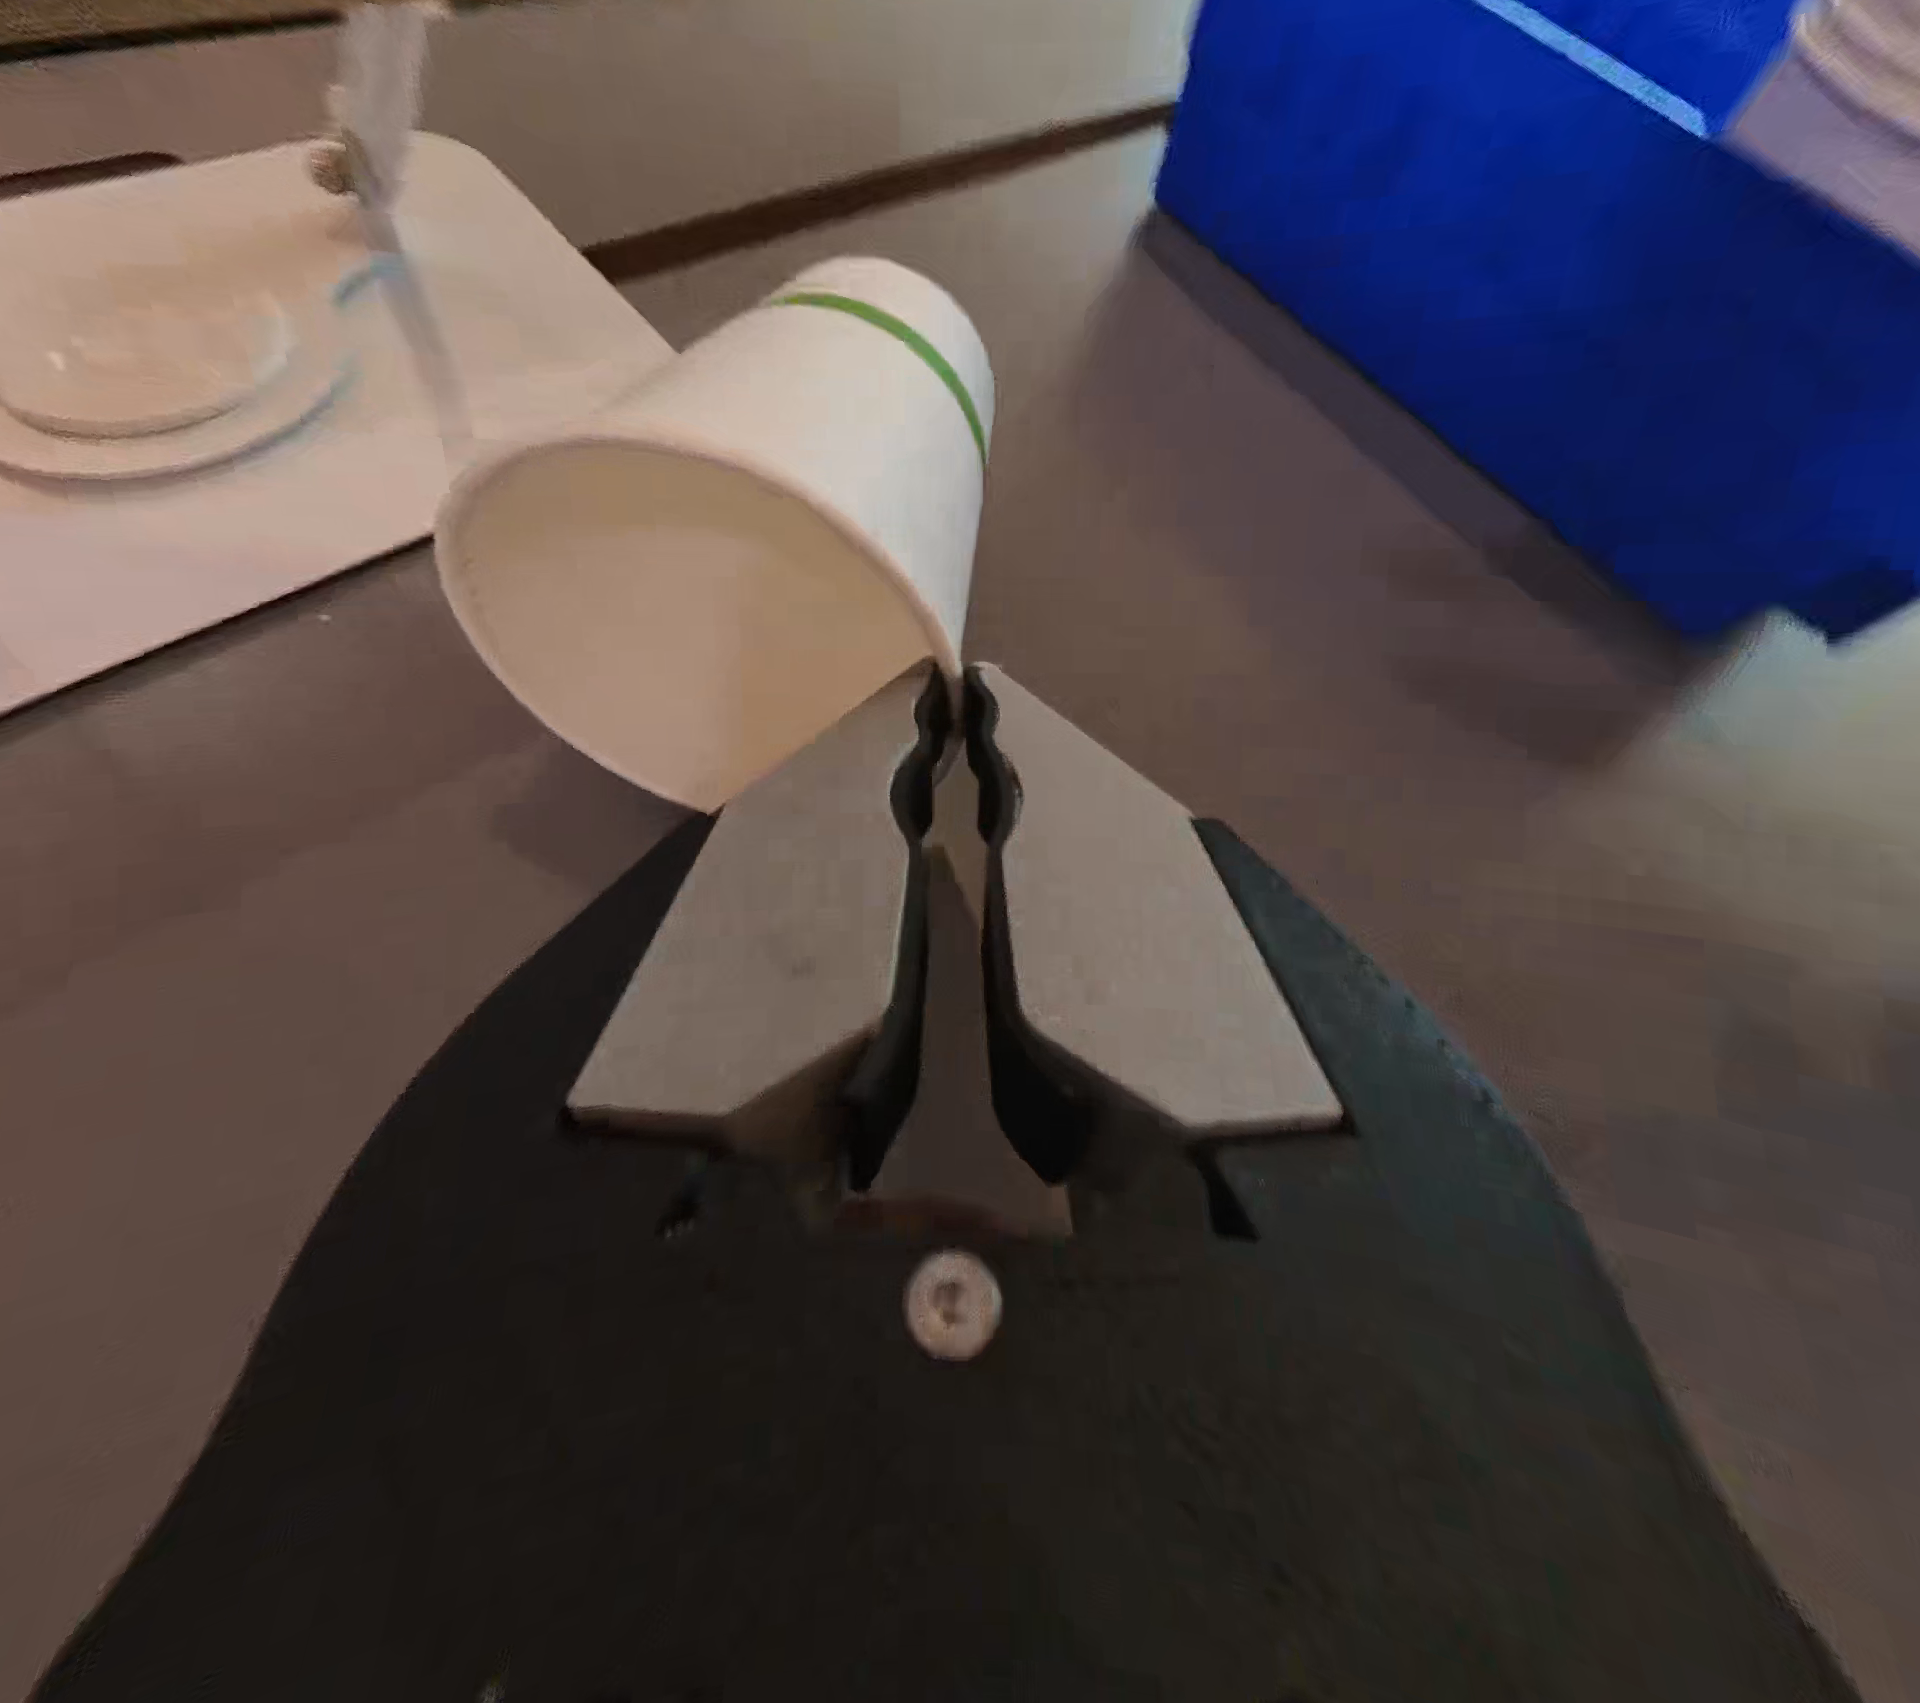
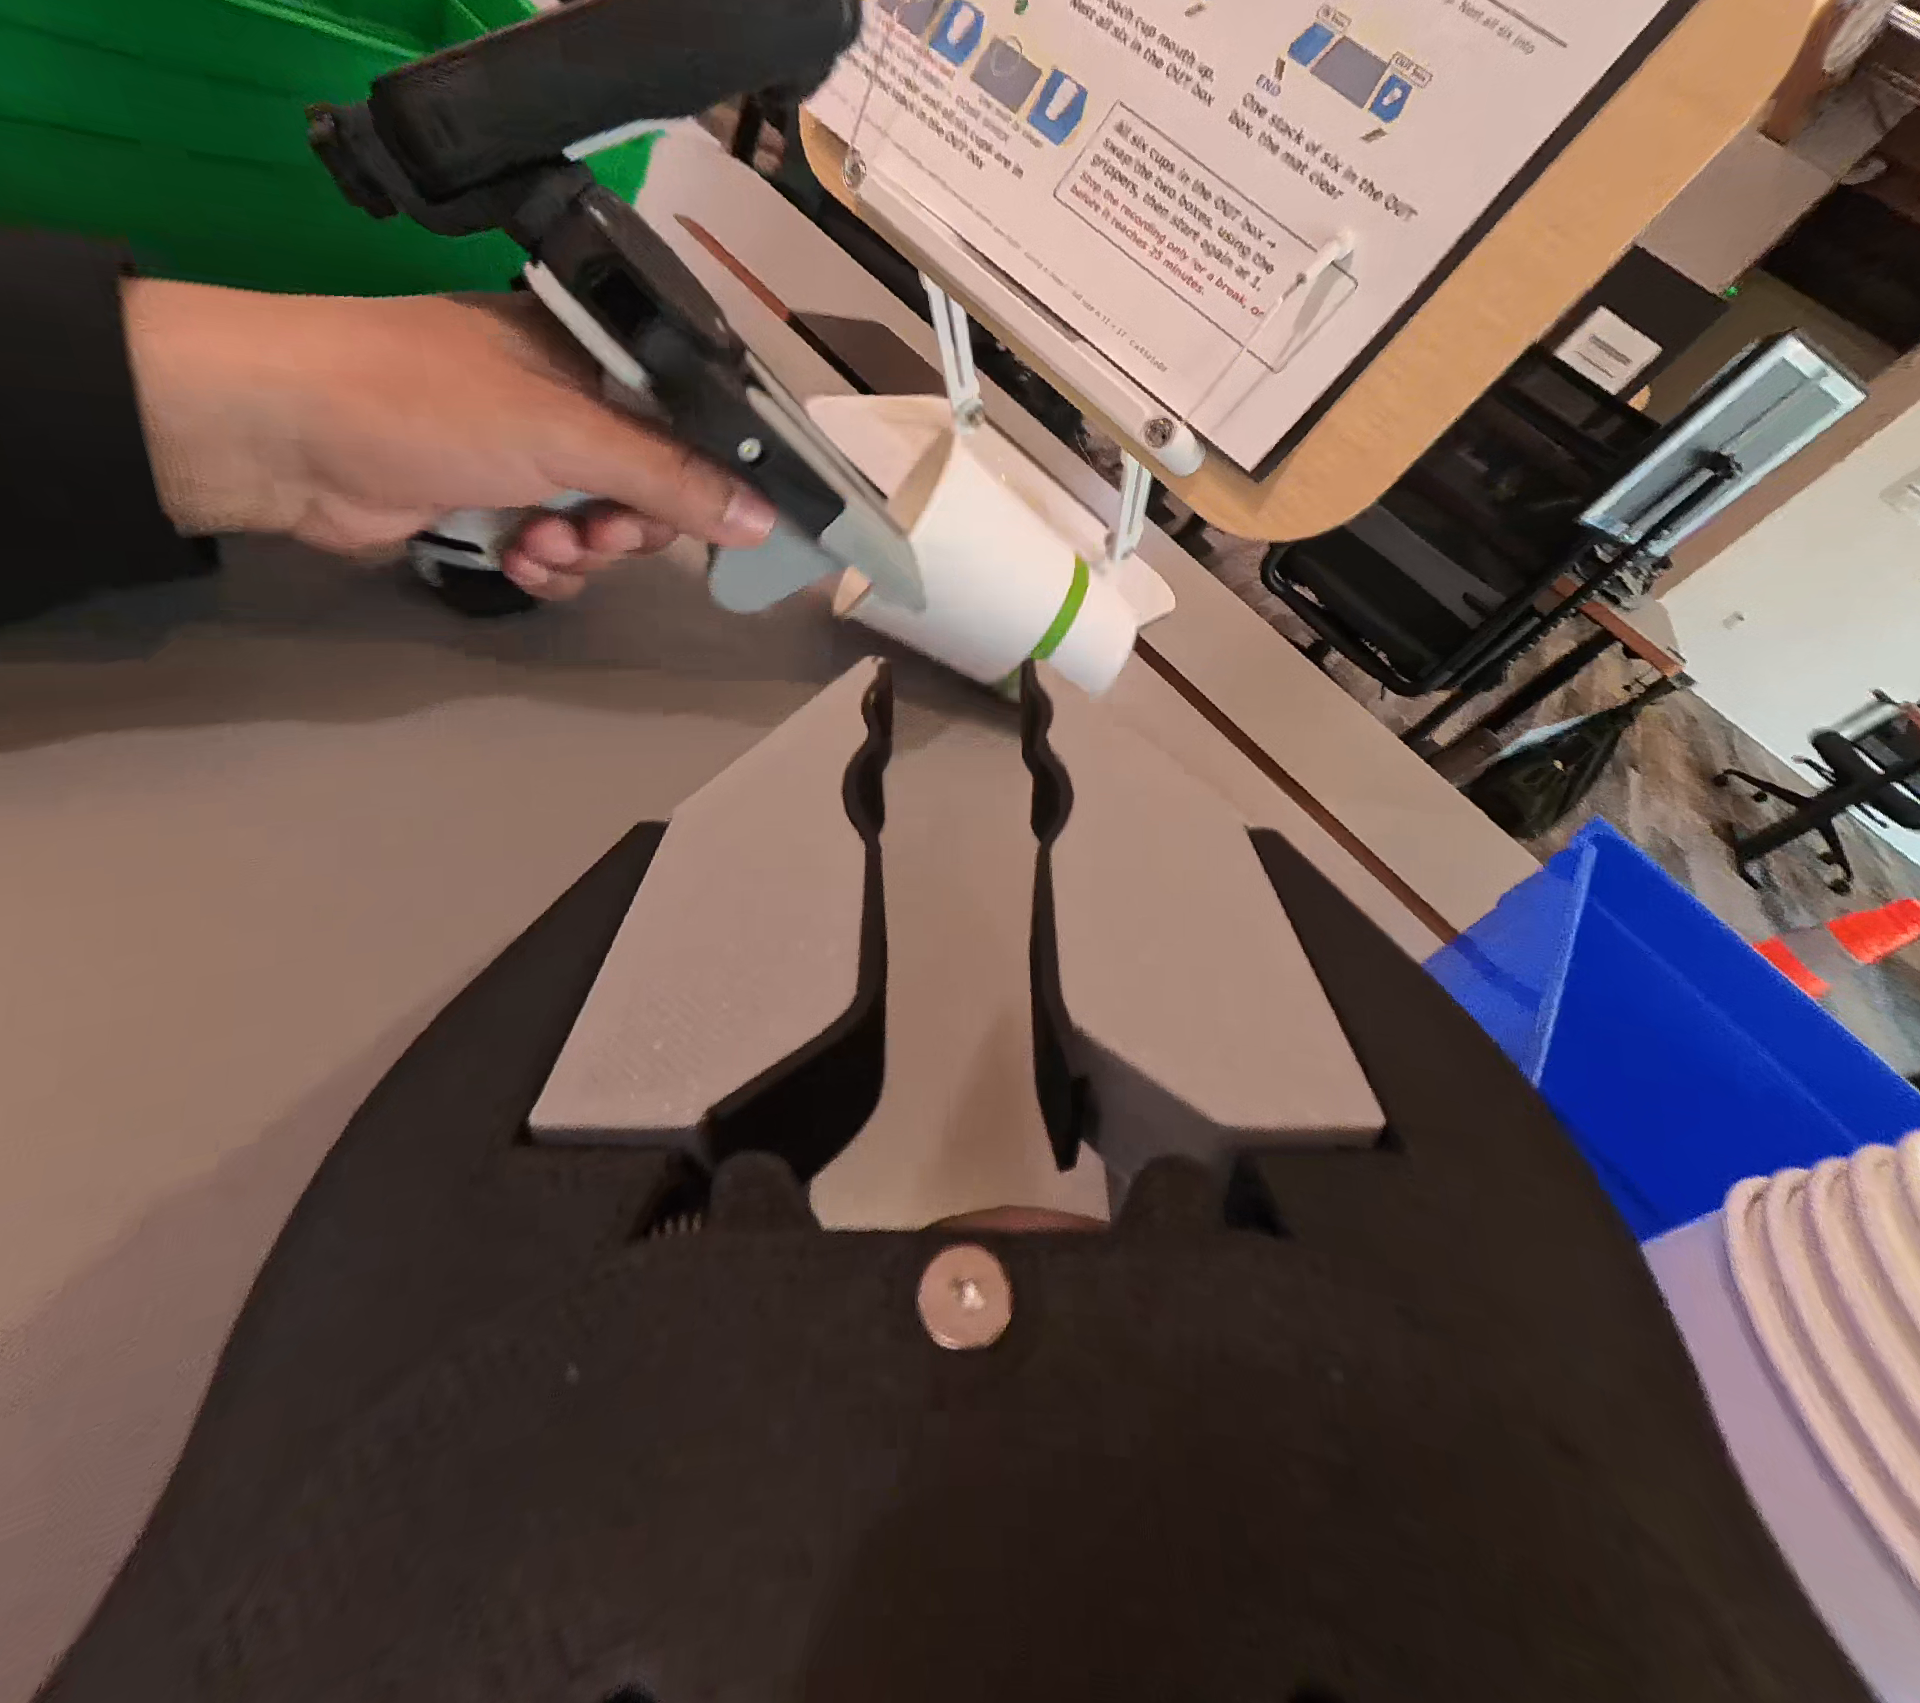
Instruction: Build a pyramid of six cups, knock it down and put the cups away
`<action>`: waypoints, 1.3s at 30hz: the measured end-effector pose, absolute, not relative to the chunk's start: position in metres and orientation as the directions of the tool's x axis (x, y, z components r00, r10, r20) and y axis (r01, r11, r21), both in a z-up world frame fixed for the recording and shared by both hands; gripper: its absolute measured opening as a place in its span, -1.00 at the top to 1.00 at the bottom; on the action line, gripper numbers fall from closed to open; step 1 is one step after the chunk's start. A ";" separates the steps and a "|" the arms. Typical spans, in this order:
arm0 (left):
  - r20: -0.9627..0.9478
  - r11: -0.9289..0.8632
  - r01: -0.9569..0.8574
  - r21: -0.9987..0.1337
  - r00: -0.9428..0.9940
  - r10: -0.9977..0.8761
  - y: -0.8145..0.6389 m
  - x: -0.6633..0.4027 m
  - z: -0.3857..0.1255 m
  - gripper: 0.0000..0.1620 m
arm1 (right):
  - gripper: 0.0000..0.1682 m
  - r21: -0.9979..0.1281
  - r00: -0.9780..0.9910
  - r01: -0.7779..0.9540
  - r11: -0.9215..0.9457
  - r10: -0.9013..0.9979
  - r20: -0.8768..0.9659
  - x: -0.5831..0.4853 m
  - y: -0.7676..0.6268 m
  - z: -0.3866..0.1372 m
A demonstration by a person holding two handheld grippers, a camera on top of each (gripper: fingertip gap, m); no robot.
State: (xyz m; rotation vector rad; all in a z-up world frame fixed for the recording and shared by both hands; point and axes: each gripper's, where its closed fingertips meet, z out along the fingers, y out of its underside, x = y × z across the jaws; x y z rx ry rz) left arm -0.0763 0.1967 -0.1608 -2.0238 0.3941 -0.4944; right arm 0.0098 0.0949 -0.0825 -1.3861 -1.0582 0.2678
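Note:
A white paper cup with a green stripe (image 1: 748,490) lies tilted just above the grey table (image 1: 1299,822), its mouth turned toward the left wrist camera. My left gripper (image 1: 961,697) is shut on the cup's rim, one pad inside the wall and one outside. The right wrist view shows the same cup (image 2: 997,583) hanging from the left gripper (image 2: 883,573), which a hand holds. My right gripper (image 2: 951,687) is open with nothing between its pads. It sits just in front of and below the cup, and its right fingertip (image 2: 1034,718) is close to the green stripe.
A blue box (image 1: 1507,251) stands at the right, also seen in the right wrist view (image 2: 1683,1030), with a stack of nested cups (image 2: 1839,1321) by it. A green box (image 2: 208,43) is at the far left. An instruction board (image 2: 1299,43) on a white stand (image 1: 208,406) rises behind the cup. About 15 centimeters separates my left fingertips from my right.

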 end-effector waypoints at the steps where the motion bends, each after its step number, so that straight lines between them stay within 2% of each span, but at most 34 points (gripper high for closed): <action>1: 0.107 -0.472 -0.185 -0.862 0.843 -0.527 0.182 -0.073 -0.163 1.00 | 0.70 -0.885 0.520 0.394 0.247 0.734 0.437 0.008 0.091 -0.081; 2: 0.002 -0.444 -0.321 -0.836 0.809 -0.588 0.166 -0.073 -0.162 1.00 | 0.65 -0.890 0.466 0.378 0.256 0.778 0.422 0.004 0.082 -0.083; 5: -0.281 -0.312 -0.648 -0.695 0.644 -0.711 0.115 -0.079 -0.144 1.00 | 0.69 -0.887 0.265 0.299 0.350 0.863 0.430 -0.010 0.045 -0.082; 10: -0.524 -0.059 -0.927 -0.371 0.262 -0.810 0.049 -0.078 -0.117 1.00 | 0.52 -0.873 0.119 0.255 0.415 0.883 0.455 -0.027 0.006 -0.079; 12: -0.536 -0.026 -0.969 -0.246 0.158 -0.829 0.034 -0.078 -0.117 1.00 | 0.38 -0.866 0.110 0.248 0.435 0.875 0.471 -0.033 -0.002 -0.074; 14: -0.523 0.038 -0.988 -0.149 0.046 -0.851 0.019 -0.073 -0.120 1.00 | 0.36 -0.851 0.075 0.251 0.462 0.867 0.493 -0.039 -0.012 -0.074; 19: -0.468 0.190 -0.981 0.041 -0.187 -0.864 -0.014 -0.061 -0.125 1.00 | 0.29 -0.748 0.010 0.389 0.538 0.809 0.588 -0.045 -0.013 -0.105; 21: -0.474 0.227 -0.970 0.091 -0.243 -0.847 -0.019 -0.058 -0.124 0.99 | 0.46 -0.698 -0.017 0.443 0.562 0.784 0.621 -0.044 -0.010 -0.117; 22: -0.499 0.229 -0.967 0.111 -0.254 -0.829 -0.016 -0.057 -0.123 0.98 | 0.66 -0.661 -0.031 0.471 0.585 0.759 0.650 -0.041 -0.008 -0.121; 24: -0.602 0.231 -0.971 0.068 -0.225 -0.766 -0.003 -0.048 -0.113 0.90 | 0.96 -0.619 -0.027 0.516 0.593 0.733 0.679 -0.036 -0.002 -0.125; 26: -0.677 0.249 -0.965 -0.083 -0.129 -0.724 0.004 -0.034 -0.098 0.80 | 1.00 -0.627 0.000 0.519 0.581 0.733 0.680 -0.033 0.002 -0.121; 27: -0.694 0.250 -0.951 -0.183 -0.055 -0.718 0.004 -0.031 -0.088 0.79 | 1.00 -0.643 0.022 0.515 0.567 0.741 0.671 -0.031 0.005 -0.117; 29: -0.713 0.256 -0.853 -0.455 0.176 -0.679 0.008 -0.024 -0.055 0.75 | 1.00 -0.662 0.092 0.503 0.557 0.727 0.681 -0.025 0.014 -0.102; 30: -0.688 0.273 -0.752 -0.600 0.310 -0.656 0.010 -0.023 -0.034 0.79 | 1.00 -0.671 0.138 0.493 0.553 0.712 0.689 -0.020 0.019 -0.092; 31: -0.632 0.292 -0.622 -0.727 0.439 -0.638 0.011 -0.024 -0.015 0.91 | 1.00 -0.681 0.198 0.487 0.547 0.690 0.696 -0.015 0.027 -0.082; 32: -0.556 0.300 -0.490 -0.819 0.546 -0.627 0.014 -0.029 -0.001 1.00 | 1.00 -0.689 0.269 0.486 0.538 0.658 0.704 -0.008 0.036 -0.070; 33: -0.482 0.290 -0.390 -0.874 0.618 -0.620 0.020 -0.036 0.003 1.00 | 1.00 -0.690 0.346 0.494 0.529 0.608 0.714 0.002 0.047 -0.059; 35: -0.386 0.191 -0.340 -0.921 0.720 -0.577 0.045 -0.051 -0.017 0.97 | 1.00 -0.691 0.482 0.524 0.498 0.495 0.723 0.025 0.068 -0.038; 37: -0.385 0.047 -0.429 -0.902 0.752 -0.534 0.070 -0.062 -0.065 0.72 | 1.00 -0.714 0.583 0.555 0.427 0.413 0.700 0.050 0.085 -0.026; 39: -0.427 -0.065 -0.516 -0.854 0.766 -0.479 0.088 -0.071 -0.109 0.66 | 1.00 -0.750 0.660 0.555 0.361 0.359 0.660 0.075 0.097 -0.015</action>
